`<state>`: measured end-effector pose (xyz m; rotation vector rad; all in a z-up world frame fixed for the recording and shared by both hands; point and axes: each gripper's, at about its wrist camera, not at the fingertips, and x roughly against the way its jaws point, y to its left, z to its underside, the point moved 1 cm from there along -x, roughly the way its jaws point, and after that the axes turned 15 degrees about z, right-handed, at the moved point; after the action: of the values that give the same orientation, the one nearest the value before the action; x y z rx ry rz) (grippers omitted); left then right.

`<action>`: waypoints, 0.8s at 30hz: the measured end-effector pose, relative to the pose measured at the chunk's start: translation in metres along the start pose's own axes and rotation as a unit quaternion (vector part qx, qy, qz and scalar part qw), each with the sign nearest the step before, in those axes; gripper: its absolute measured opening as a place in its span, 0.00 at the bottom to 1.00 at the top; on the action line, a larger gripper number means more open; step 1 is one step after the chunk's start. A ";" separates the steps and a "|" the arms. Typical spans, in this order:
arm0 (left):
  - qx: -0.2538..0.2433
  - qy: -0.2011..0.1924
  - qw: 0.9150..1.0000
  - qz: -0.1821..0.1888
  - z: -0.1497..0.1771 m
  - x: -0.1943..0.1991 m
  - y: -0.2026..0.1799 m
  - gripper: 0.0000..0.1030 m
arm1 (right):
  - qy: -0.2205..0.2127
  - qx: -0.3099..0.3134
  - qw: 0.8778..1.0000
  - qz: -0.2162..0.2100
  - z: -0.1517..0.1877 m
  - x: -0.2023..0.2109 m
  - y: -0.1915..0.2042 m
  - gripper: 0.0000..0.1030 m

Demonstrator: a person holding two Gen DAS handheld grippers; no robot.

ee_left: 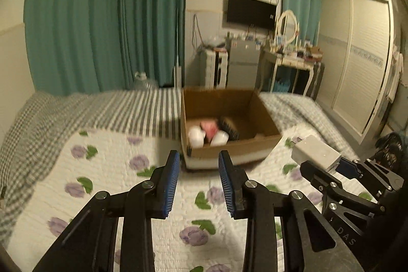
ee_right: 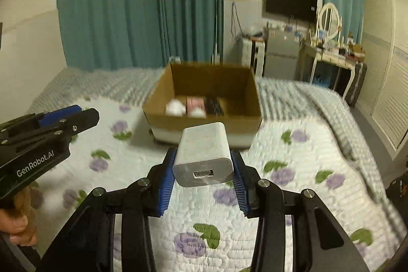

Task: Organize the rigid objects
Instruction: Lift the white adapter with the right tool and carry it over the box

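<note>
**Ana:** Nearest the lens, the right gripper (ee_right: 204,177) is clamped on a white USB charger block (ee_right: 204,157) — blue pads press both its sides, and the USB port faces the camera. What's under it?

**Ben:** Biggest first: the bed, with a white quilt (ee_right: 293,165) printed with purple flowers, and a grey checked blanket (ee_left: 38,119) over the far part. On the quilt sits an open cardboard box (ee_right: 204,122), just beyond the charger, which hangs in the air short of the box's near wall.

**Ana:** And inside the box?

**Ben:** Blurred, so roughly — two white rounded things (ee_left: 196,135), something pink (ee_left: 210,128) between them, and a dark item (ee_left: 229,128) that may be a brush. They're bunched in the near left part.

**Ana:** The left gripper (ee_left: 199,177)?

**Ben:** Fingers spread with nothing between them, pointed at the box's near wall, above the quilt. From the right wrist view it sits off to the left, a hand (ee_right: 15,221) on its grip. From the left wrist view, the charger (ee_left: 316,152) shows at the right, held clear of the quilt.
</note>
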<state>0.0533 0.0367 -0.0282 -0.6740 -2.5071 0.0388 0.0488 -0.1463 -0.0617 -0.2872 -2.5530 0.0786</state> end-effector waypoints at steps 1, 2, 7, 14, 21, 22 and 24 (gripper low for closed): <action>-0.002 -0.013 1.000 0.003 -0.006 0.009 -0.004 0.32 | -0.010 -0.002 1.000 -0.001 -0.007 0.009 -0.002 0.39; -0.004 -0.021 1.000 0.004 -0.010 0.014 -0.007 0.32 | -0.022 -0.004 1.000 -0.001 -0.014 0.018 -0.005 0.39; -0.020 -0.067 0.997 0.014 -0.040 0.045 -0.025 0.32 | -0.069 -0.004 0.998 -0.001 -0.047 0.057 -0.012 0.40; -0.057 -0.124 0.990 0.018 -0.083 0.074 -0.042 0.31 | -0.136 -0.005 0.991 0.008 -0.099 0.097 -0.024 0.39; -0.079 -0.181 0.980 -0.002 -0.116 0.071 -0.042 0.31 | -0.174 -0.014 0.985 0.011 -0.136 0.099 -0.033 0.40; -0.077 -0.186 0.980 0.000 -0.120 0.066 -0.040 0.31 | -0.175 -0.016 0.984 0.011 -0.141 0.097 -0.035 0.40; -0.071 -0.189 0.979 0.007 -0.127 0.055 -0.036 0.31 | -0.179 -0.018 0.984 0.012 -0.149 0.087 -0.037 0.40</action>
<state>0.0615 0.0178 0.1137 -0.8046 -2.8912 -0.0072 0.0519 -0.1636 0.1142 -0.3444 -2.9102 0.1013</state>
